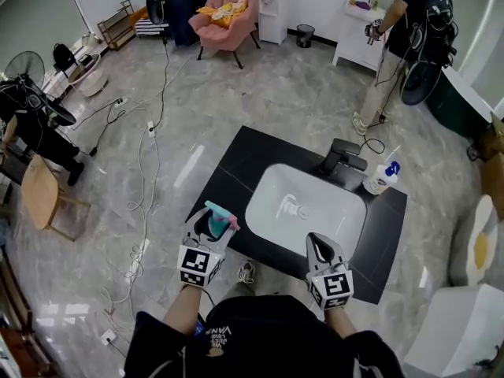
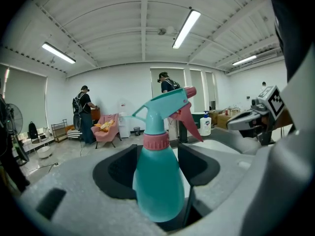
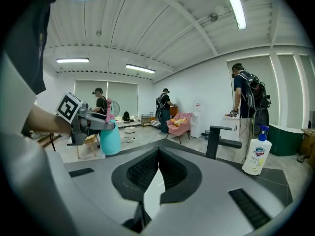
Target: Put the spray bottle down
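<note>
**Spray bottle in the left gripper at the counter's near-left edge**

The left gripper [image 1: 206,231] grips the spray bottle [image 2: 156,186]. Its two dark pads press on the teal body from either side, just under the pink collar. The bottle stands upright between them, and in the left gripper view its pink trigger and nozzle point right. In the head view the gripper and bottle sit over the near-left edge of the black counter [image 1: 236,160]. Whether the bottle's base touches the counter cannot be told.

The right gripper [image 3: 158,151] is empty, with its jaw tips closed together. It is held over the counter's near edge, in front of the white sink basin [image 1: 272,211].

The basin fills the middle of the counter, just right of the bottle. Bare black surface lies on the counter's left side, between the bottle and the far-left corner. A black faucet [image 1: 340,160] stands at the basin's far right, and beside it is a white soap bottle [image 1: 383,178] with a blue pump — both well apart from the spray bottle.

Beyond the counter the grey floor carries loose cables [image 1: 146,179] on the left, near a wooden chair [image 1: 43,199] and a standing fan [image 1: 27,73]. A pink armchair [image 1: 228,18] sits by the far wall. At the far right a person [image 1: 405,30] stands by a white cabinet [image 1: 358,38].
</note>
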The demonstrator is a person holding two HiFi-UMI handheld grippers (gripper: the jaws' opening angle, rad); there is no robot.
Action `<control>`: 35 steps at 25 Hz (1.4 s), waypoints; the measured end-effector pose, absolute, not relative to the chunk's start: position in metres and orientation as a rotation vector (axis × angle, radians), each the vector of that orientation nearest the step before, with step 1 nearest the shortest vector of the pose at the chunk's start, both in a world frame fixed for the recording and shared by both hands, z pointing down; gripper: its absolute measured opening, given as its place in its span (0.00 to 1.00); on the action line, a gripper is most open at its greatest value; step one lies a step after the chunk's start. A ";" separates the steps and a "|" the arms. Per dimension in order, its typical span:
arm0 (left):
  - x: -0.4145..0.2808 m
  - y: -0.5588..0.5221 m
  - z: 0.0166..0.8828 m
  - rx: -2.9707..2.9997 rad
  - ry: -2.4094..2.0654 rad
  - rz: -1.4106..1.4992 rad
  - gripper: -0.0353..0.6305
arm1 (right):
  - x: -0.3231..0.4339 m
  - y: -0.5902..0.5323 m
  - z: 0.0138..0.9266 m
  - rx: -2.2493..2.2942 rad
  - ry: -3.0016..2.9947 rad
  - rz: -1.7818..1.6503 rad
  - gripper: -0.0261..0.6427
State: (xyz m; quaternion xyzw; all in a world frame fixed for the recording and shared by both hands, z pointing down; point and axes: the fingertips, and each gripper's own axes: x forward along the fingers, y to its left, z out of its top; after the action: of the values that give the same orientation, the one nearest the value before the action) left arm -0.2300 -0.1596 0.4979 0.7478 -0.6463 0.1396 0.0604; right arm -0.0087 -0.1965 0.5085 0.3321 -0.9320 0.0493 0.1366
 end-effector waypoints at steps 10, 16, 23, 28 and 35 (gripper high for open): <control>-0.274 -0.250 0.511 2.401 -1.866 0.442 0.46 | -0.036 -0.227 0.513 1.157 -2.600 0.193 0.05; -0.283 -0.302 0.524 2.473 -1.803 0.459 0.46 | -0.037 -0.234 0.520 1.284 -2.551 0.222 0.05; -0.282 -0.357 0.547 2.539 -1.753 0.484 0.46 | -0.032 -0.233 0.526 1.408 -2.465 0.241 0.05; -0.277 -0.389 0.559 2.578 -1.734 0.476 0.46 | -0.028 -0.227 0.531 1.473 -2.410 0.266 0.05; -0.280 -0.426 0.573 2.590 -1.731 0.411 0.46 | -0.027 -0.221 0.534 1.502 -2.334 0.290 0.05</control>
State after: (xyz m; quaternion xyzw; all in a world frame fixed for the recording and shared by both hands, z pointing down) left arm -0.2802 -0.4257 0.5726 0.8242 -0.5509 0.1307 -0.0003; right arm -0.0274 -0.2209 0.5336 0.5298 -0.8236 0.1024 0.1745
